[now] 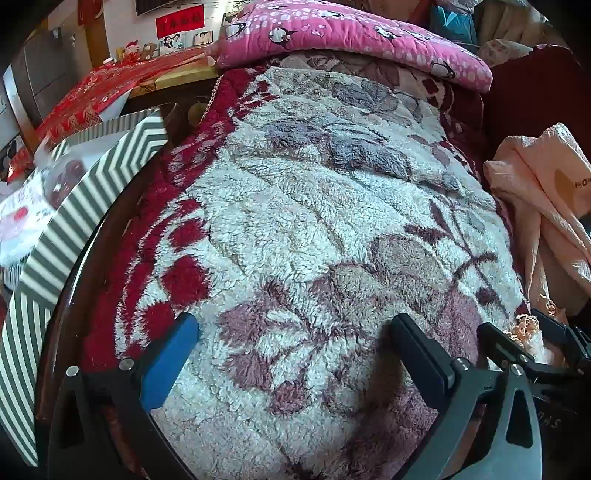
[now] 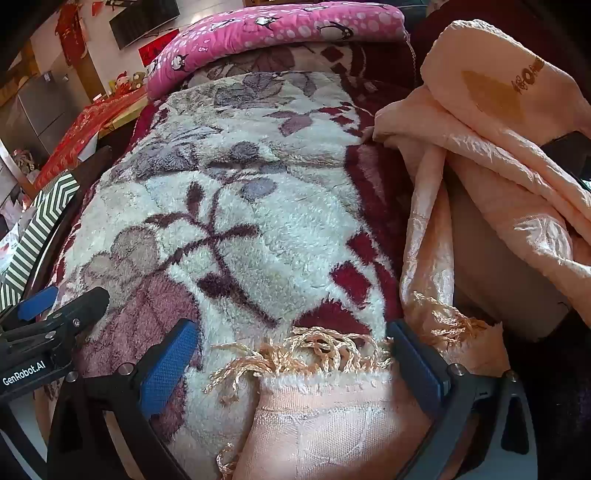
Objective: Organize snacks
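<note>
My left gripper (image 1: 295,332) hangs open over a fluffy white and maroon floral blanket (image 1: 314,206), with nothing between its fingers. A grey-and-white striped box (image 1: 74,221) stands at the left edge of the seat; snack packets (image 1: 22,225) and a clear bag of dark red pieces (image 1: 64,177) lie in it. In the right wrist view my right gripper (image 2: 291,347) is open too, low over the blanket (image 2: 240,221). The fringed end of a peach cloth (image 2: 317,402) lies between its blue pads (image 2: 168,365) without being pinched. The left gripper (image 2: 55,314) shows at that view's left edge, the striped box (image 2: 44,218) beyond it.
A pink penguin-print cushion (image 1: 351,33) lies across the far end of the blanket. The peach cloth (image 2: 498,122) is heaped along the right side. A red patterned cloth (image 1: 92,92) covers a table behind the box, with a grey cabinet (image 1: 40,74) beside it.
</note>
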